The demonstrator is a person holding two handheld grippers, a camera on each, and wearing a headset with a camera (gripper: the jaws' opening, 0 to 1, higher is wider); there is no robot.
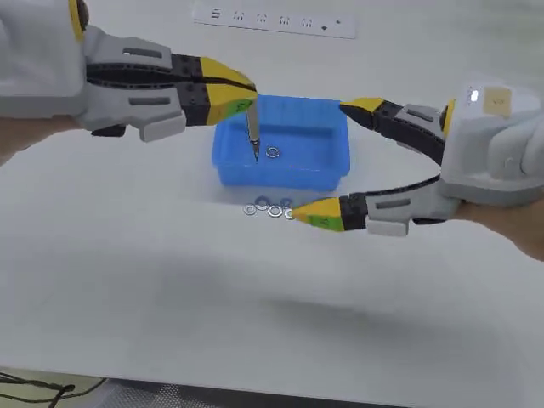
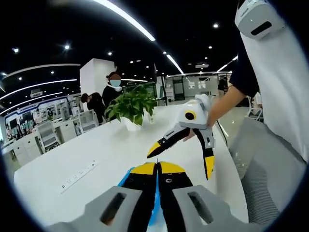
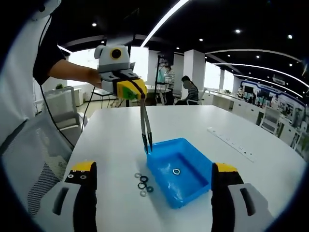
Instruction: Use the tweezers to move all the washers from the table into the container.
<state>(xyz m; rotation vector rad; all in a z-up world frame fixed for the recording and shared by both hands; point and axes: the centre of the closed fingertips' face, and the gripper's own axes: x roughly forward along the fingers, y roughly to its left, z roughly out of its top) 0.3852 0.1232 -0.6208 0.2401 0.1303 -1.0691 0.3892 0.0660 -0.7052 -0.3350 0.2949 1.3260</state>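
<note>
The big white table (image 1: 170, 289) fills most of the head view. One blue container (image 1: 280, 177) sits on it, in the middle of the frame, a bit above center.

There are two grippers. The left gripper (image 1: 245, 98) comes in from the upper left, and its tongs are squeezed tight on the top of the tweezers (image 1: 252, 136). The right gripper (image 1: 318, 159) comes in from the right side. Its tongs are spread wide and hold nothing. One tong is by the container's upper right corner and the other is low, next to the washers on the table.

There is one pair of tweezers. It hangs straight down with its tips over the left part of the container. I cannot see anything pinched in the tips.

One washer (image 1: 272, 153) lies inside the container, just right of the tips. I think this is the drop-off step for that washer.

The other washers (image 1: 263, 207) sit in a small bunch on the table, just below the container's front wall. In the right gripper view I count five (image 3: 143, 184), but they are tiny and close together, so it might be four.

The next move should bring the tips down to that bunch to pinch one thin ring. That needs a slow, careful aim.
</note>
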